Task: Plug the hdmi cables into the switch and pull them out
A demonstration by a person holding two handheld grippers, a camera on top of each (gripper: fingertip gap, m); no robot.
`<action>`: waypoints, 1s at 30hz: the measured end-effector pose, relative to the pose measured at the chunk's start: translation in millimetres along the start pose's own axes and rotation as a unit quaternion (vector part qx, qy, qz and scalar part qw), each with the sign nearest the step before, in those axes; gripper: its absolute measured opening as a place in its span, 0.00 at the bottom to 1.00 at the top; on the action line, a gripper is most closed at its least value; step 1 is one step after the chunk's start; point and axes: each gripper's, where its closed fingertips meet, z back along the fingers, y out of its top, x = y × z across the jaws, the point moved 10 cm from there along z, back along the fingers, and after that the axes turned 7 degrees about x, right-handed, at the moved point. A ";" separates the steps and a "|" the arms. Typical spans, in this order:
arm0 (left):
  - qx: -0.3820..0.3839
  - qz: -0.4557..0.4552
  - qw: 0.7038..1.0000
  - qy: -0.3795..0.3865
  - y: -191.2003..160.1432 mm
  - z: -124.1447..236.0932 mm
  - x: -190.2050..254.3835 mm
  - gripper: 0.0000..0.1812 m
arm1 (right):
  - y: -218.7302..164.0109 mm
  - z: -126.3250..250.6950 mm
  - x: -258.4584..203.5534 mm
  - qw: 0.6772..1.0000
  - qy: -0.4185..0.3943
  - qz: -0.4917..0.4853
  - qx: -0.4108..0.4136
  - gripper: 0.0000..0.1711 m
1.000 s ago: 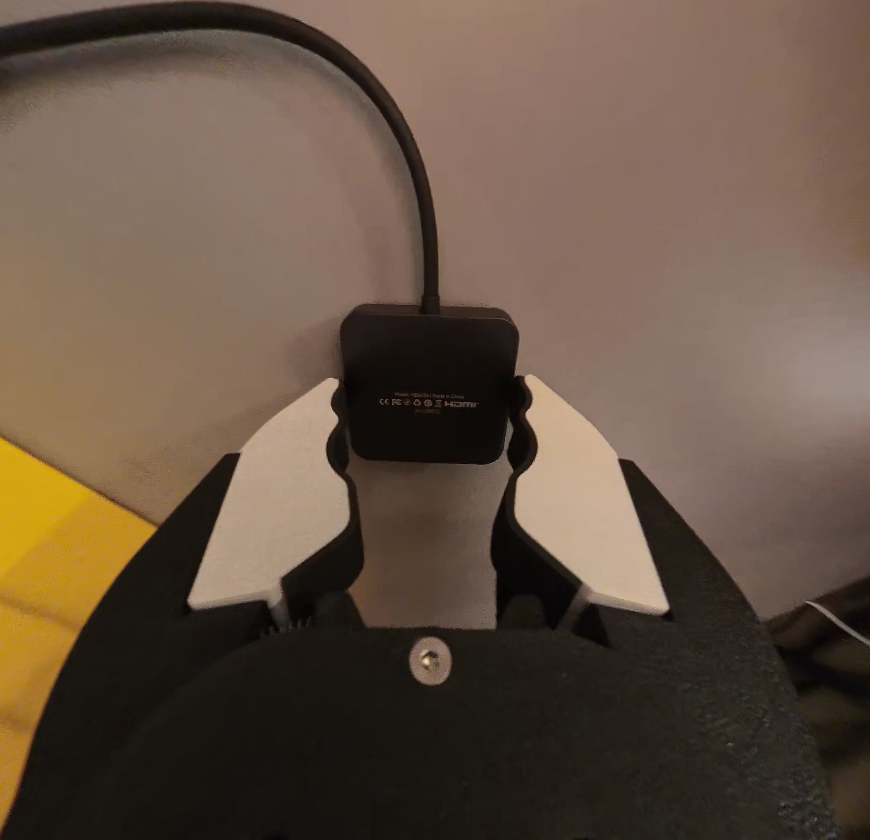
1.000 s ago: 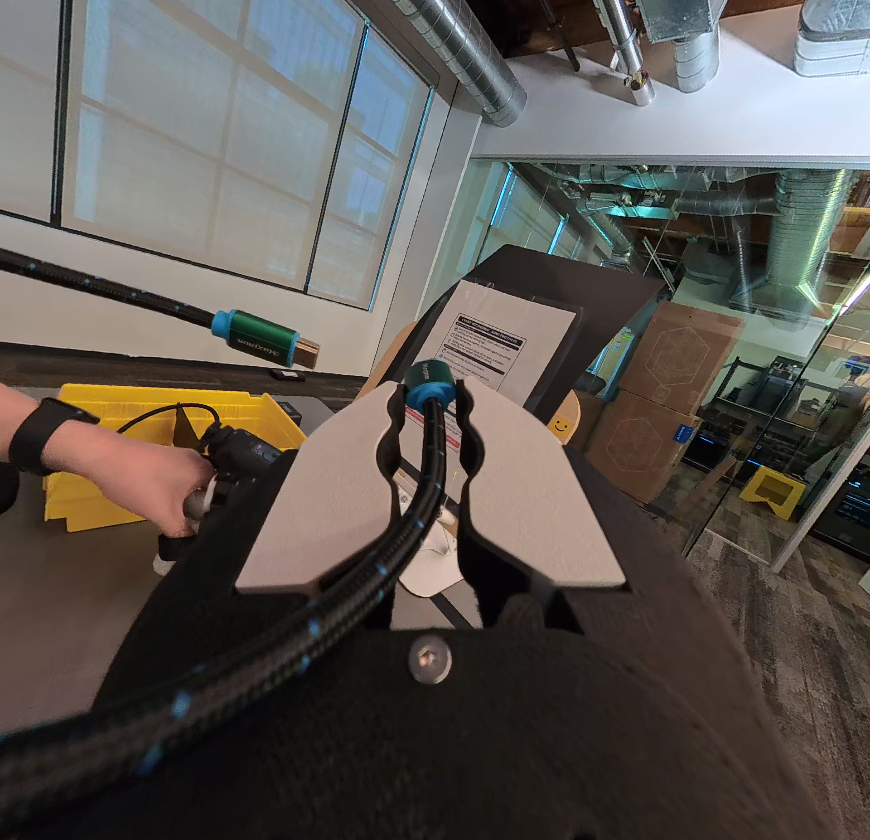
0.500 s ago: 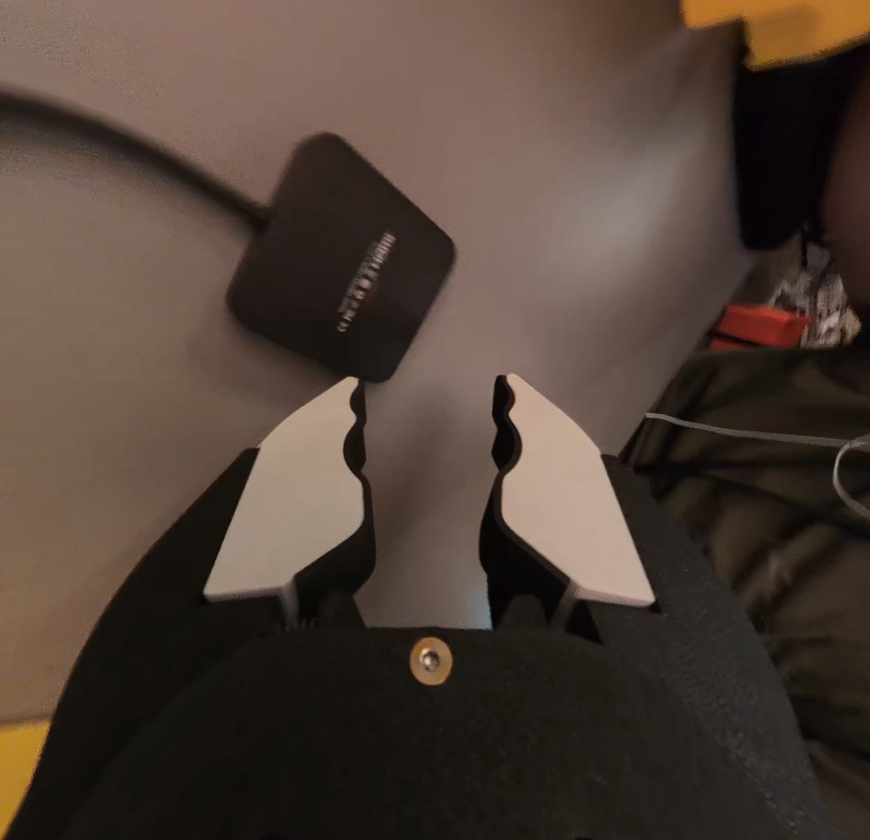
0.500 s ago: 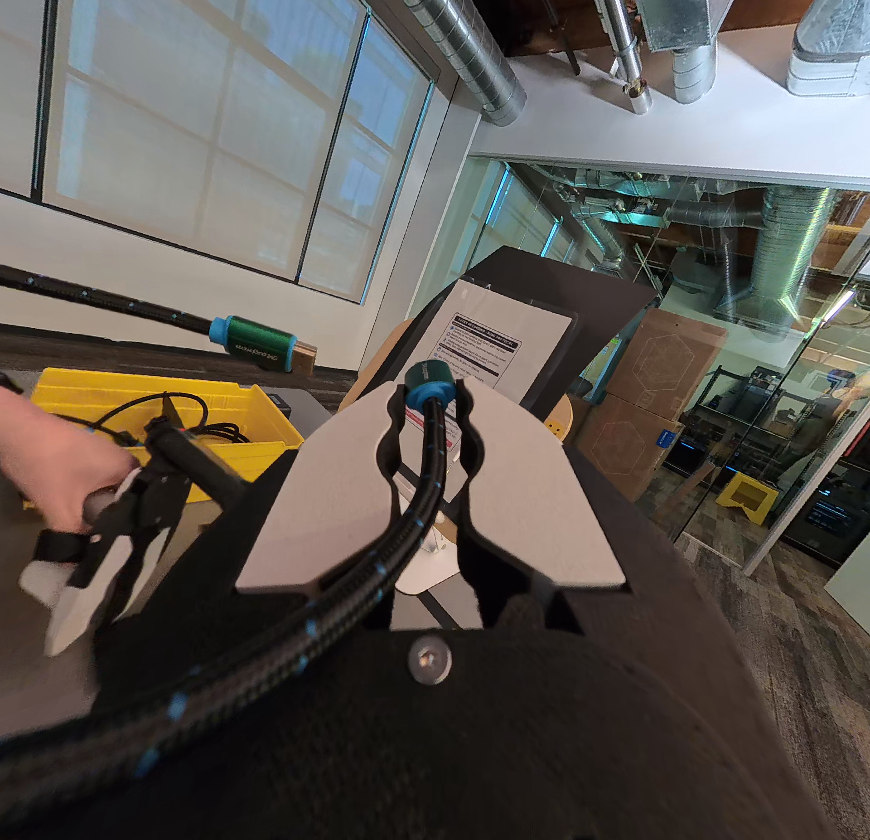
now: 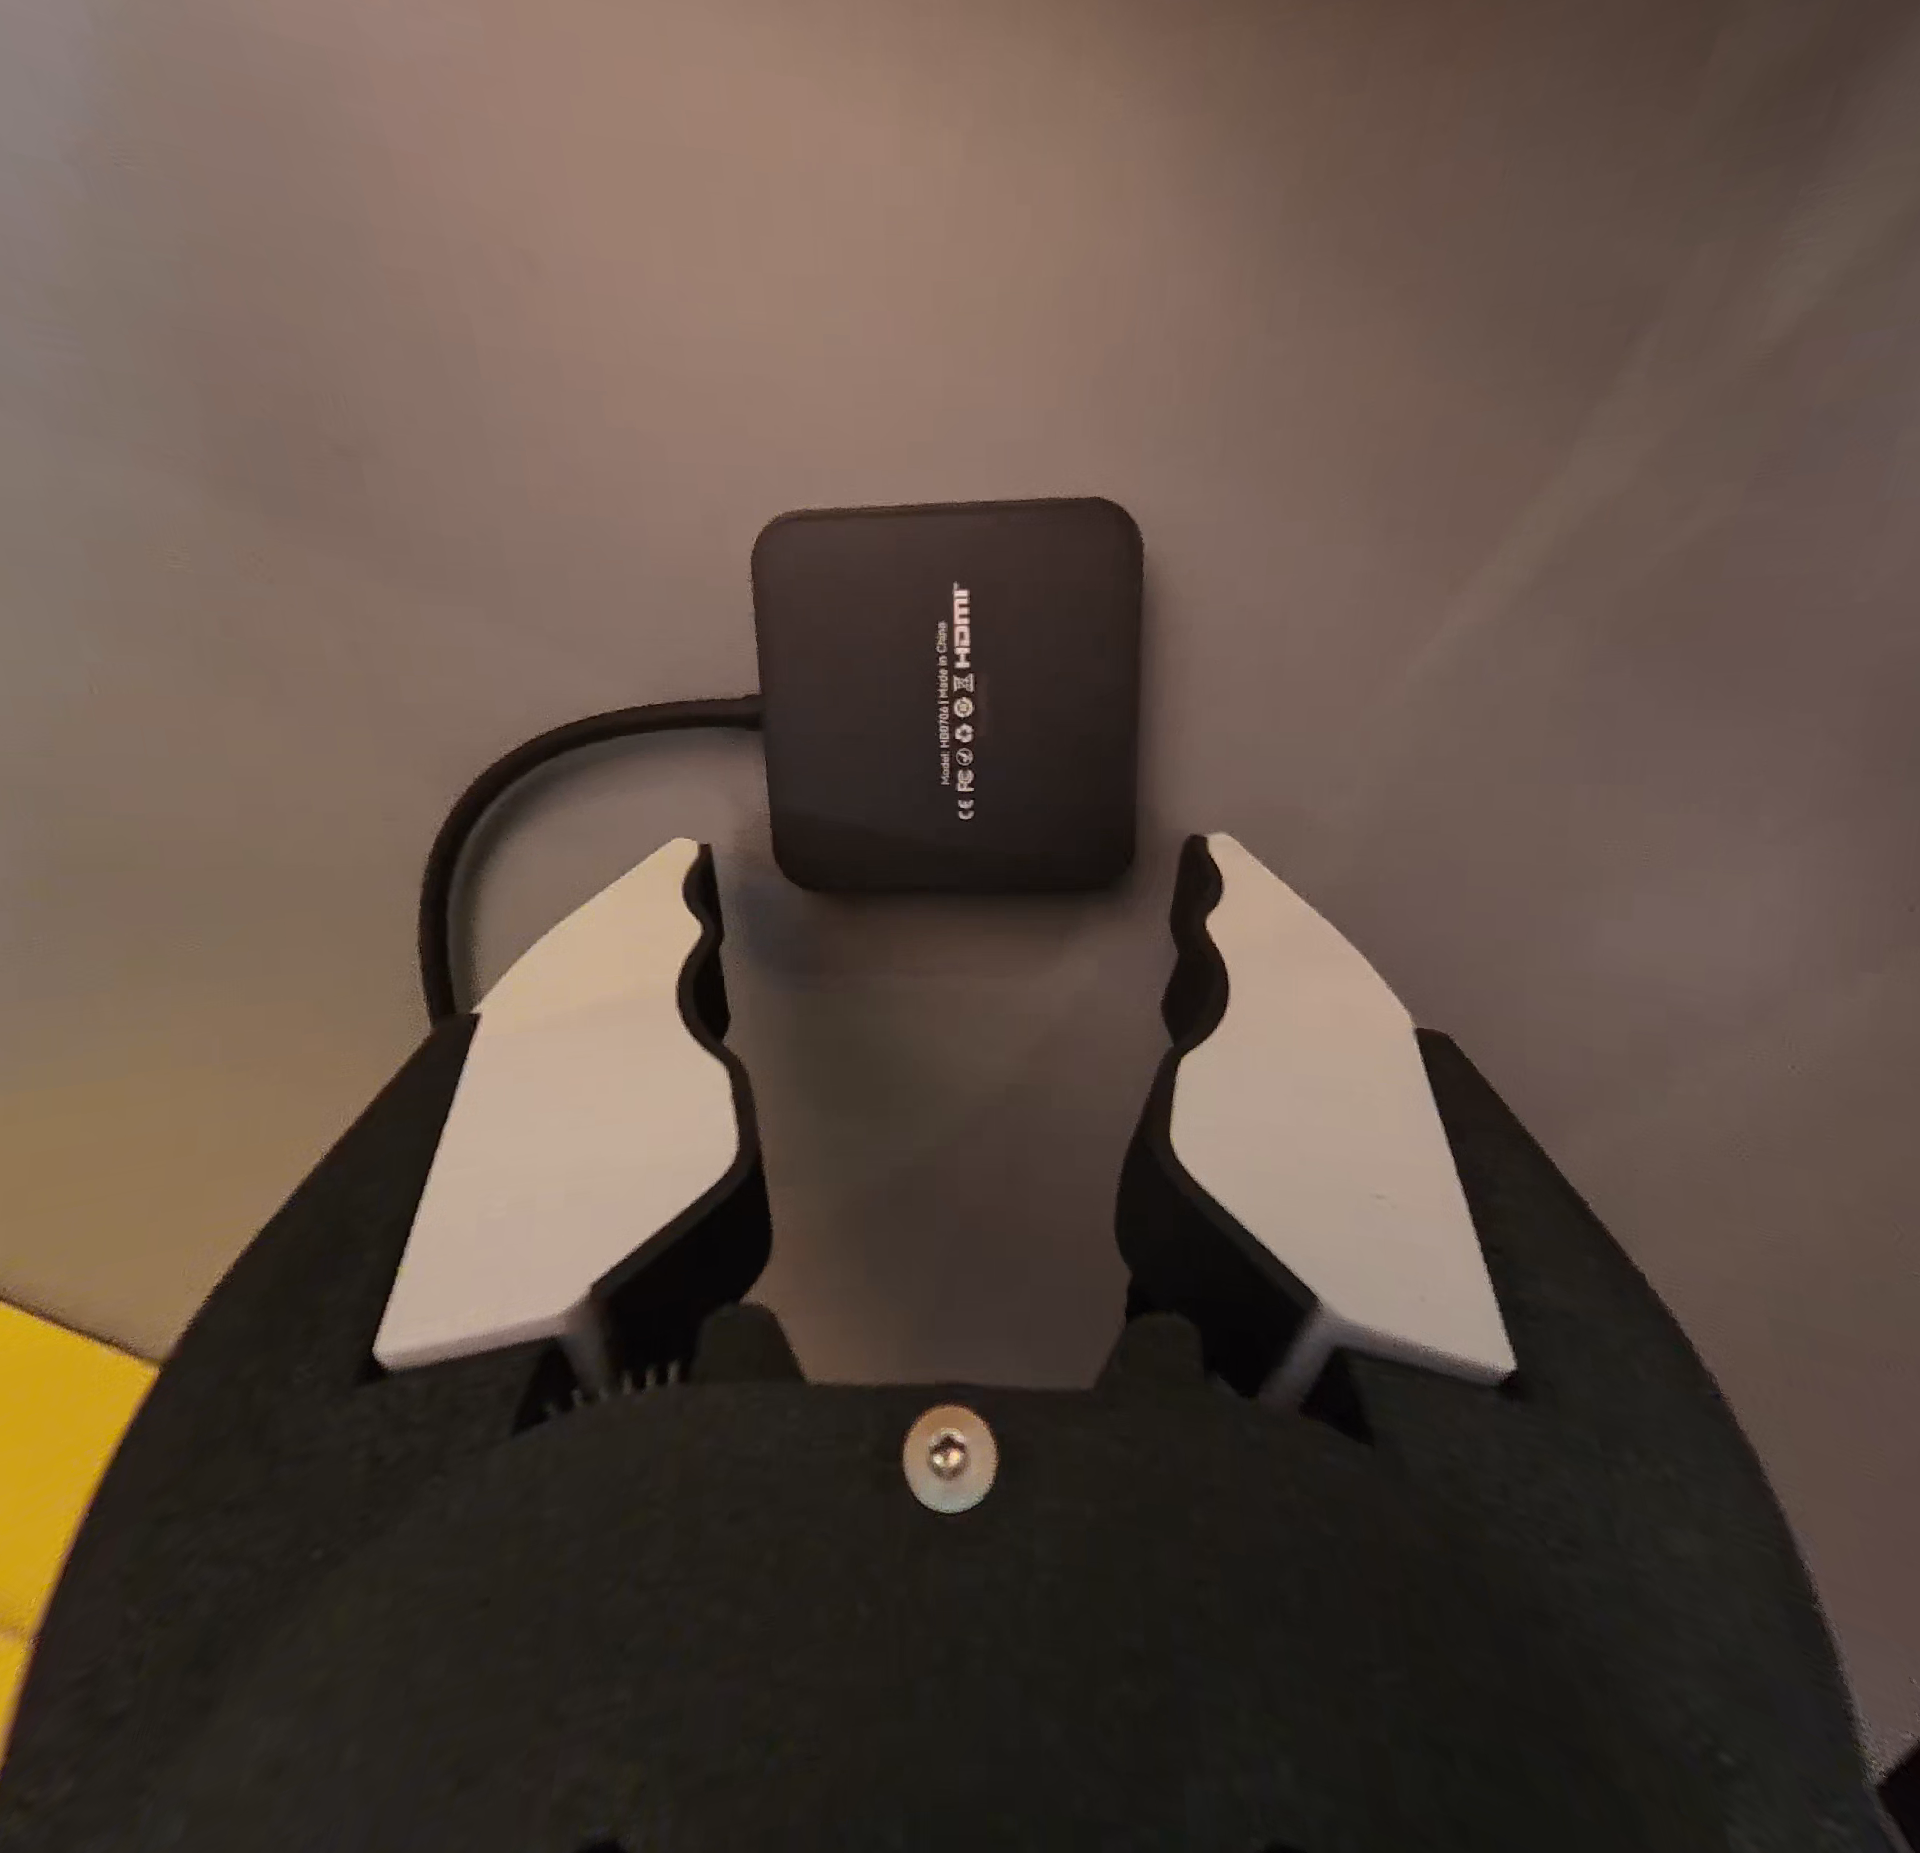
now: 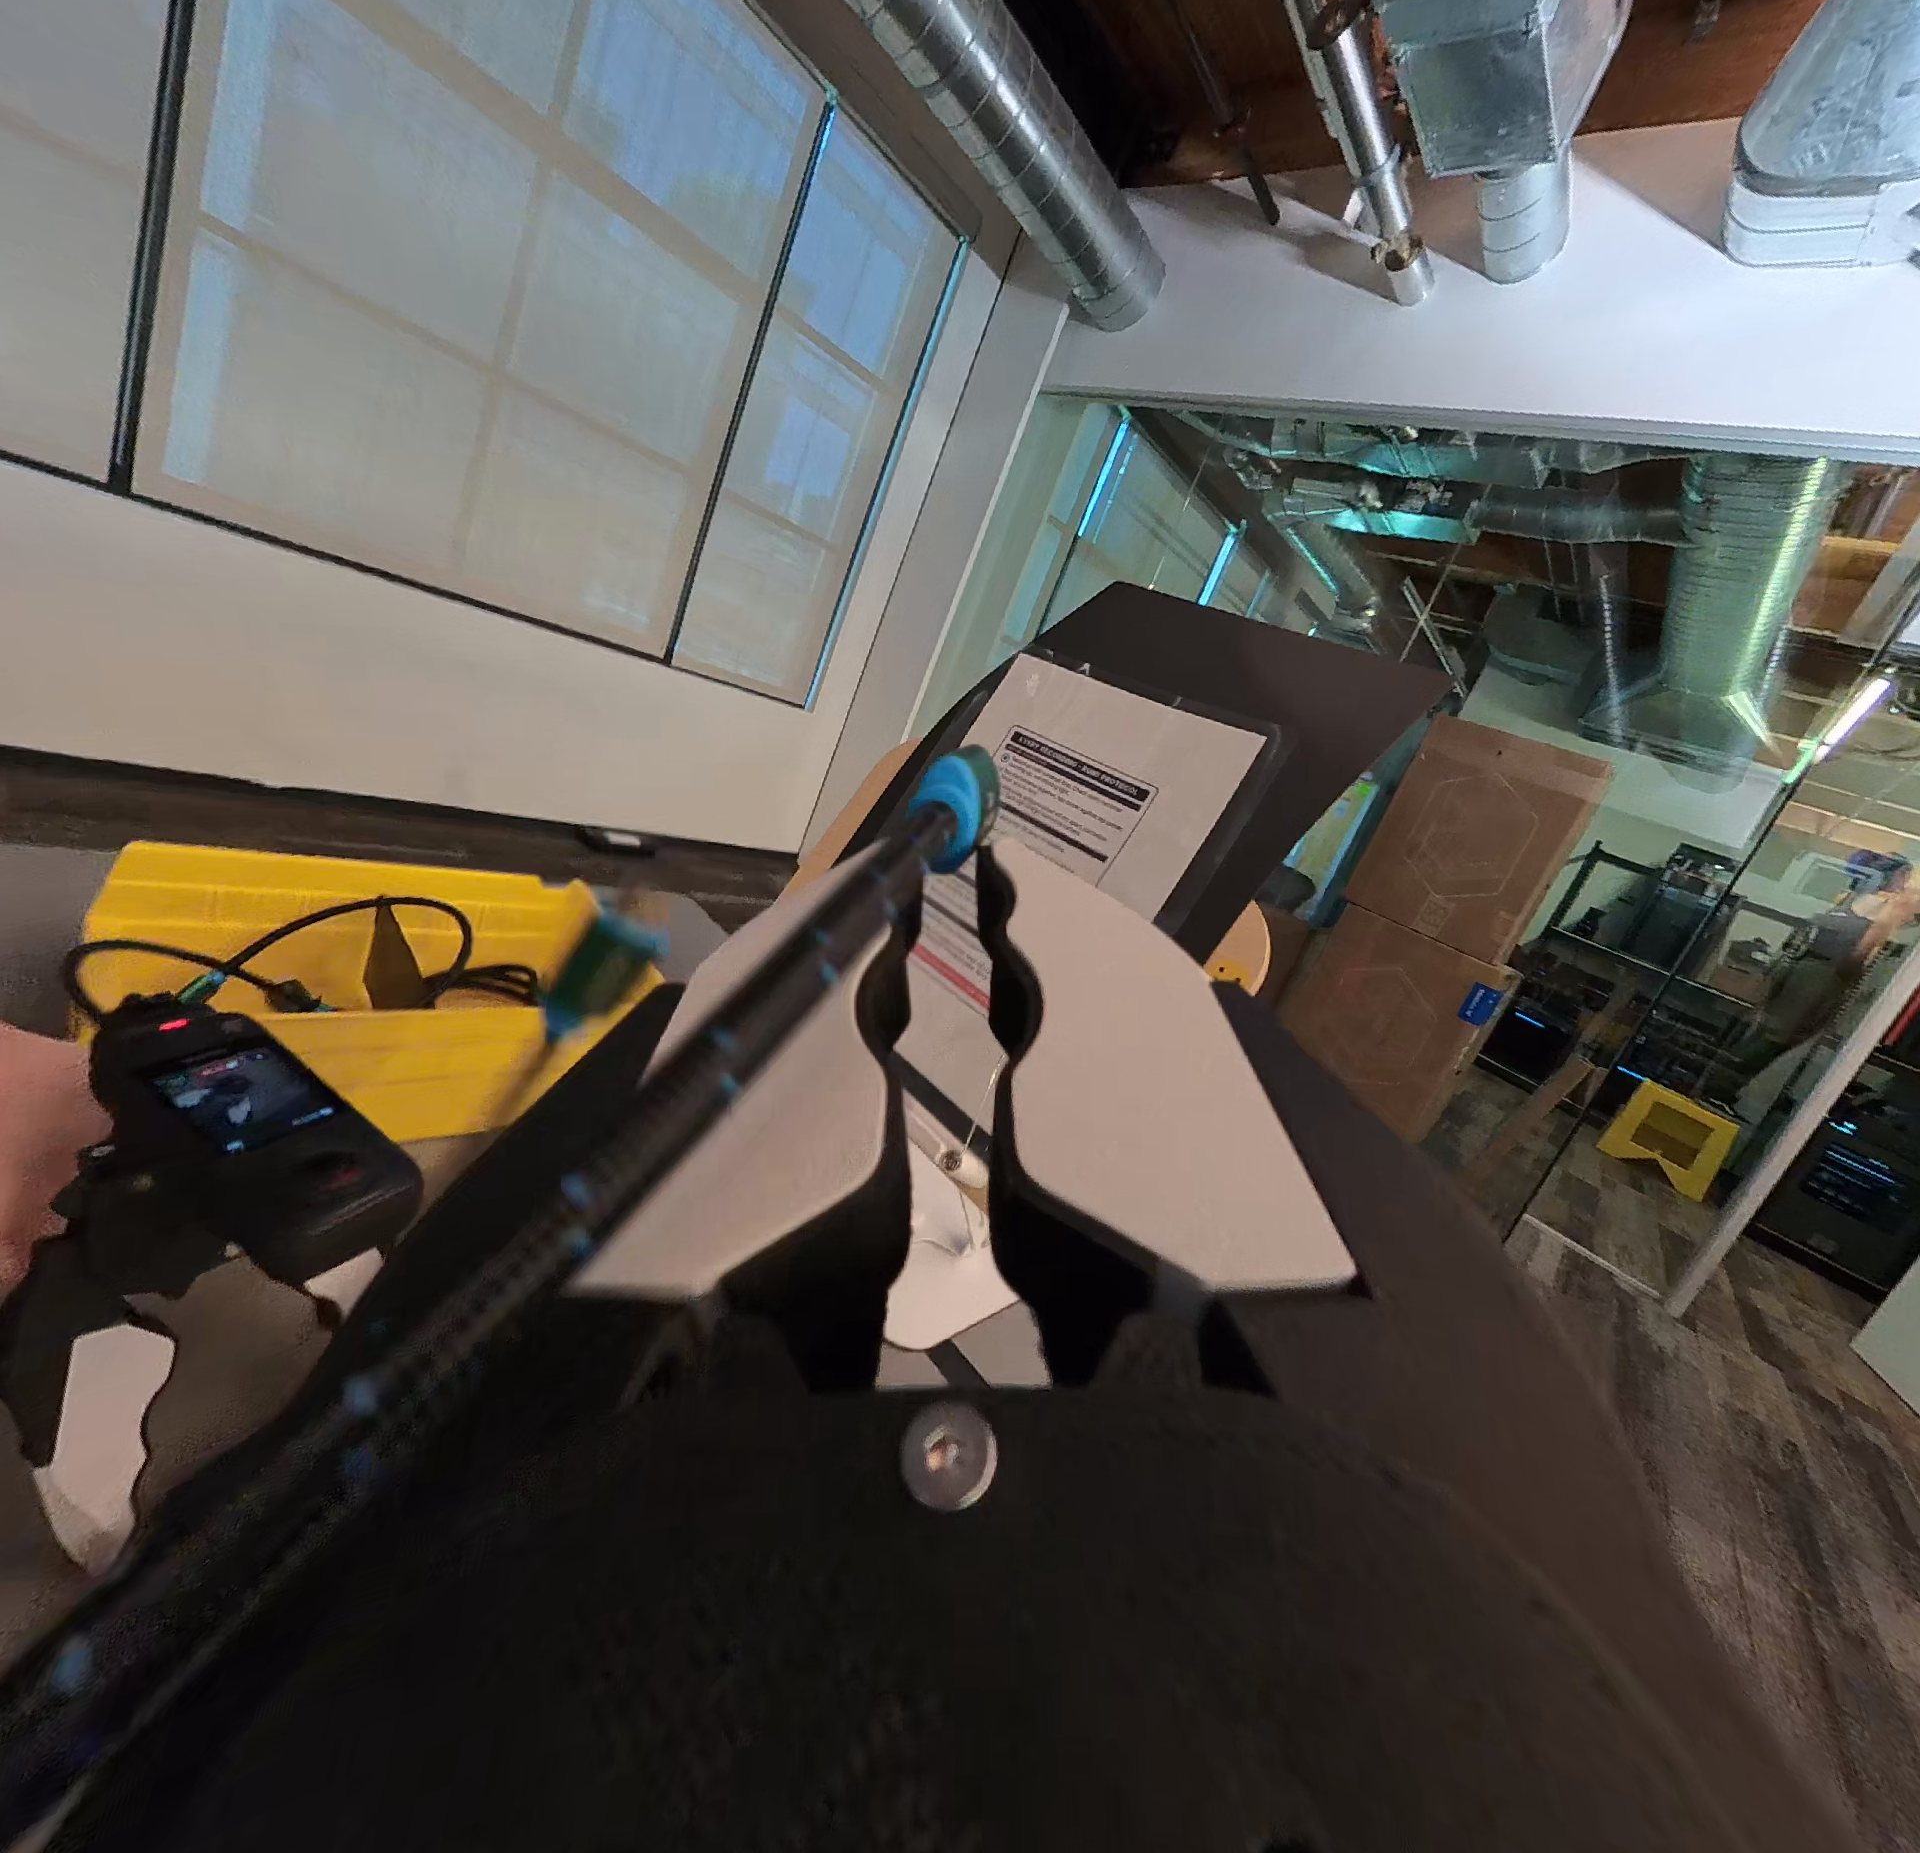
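The left gripper (image 5: 945,858) is spread wide and empty, with the black switch (image 5: 948,691) lying loose on the tabletop (image 5: 1455,453) just past its tips at 12 o'clock. The right gripper (image 6: 940,889) looks nearly closed, and the braided cable (image 6: 623,1107) crosses its left finger; whether it is pinched I cannot tell. No braided plug is in the switch, so plugging remains.

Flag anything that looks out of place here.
The braided cable lies slanted across one finger of the right gripper, not down the gap between the two fingers; whether its plug is clamped is unclear. Nothing else stands out.
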 end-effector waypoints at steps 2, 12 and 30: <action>0.002 0.017 1.000 -0.012 0.0 -1.6 -4.1 0.43 | -1.1 -0.6 0.5 1.000 -0.009 -0.001 -0.006 0.06; 0.050 0.036 0.998 0.012 -0.4 15.4 -9.1 0.38 | -34.7 -31.5 -32.5 0.977 0.138 0.007 -0.164 0.00; 0.307 0.115 0.932 -0.157 28.7 95.7 24.9 0.37 | -48.2 -46.8 -54.1 0.965 0.162 0.030 -0.205 0.01</action>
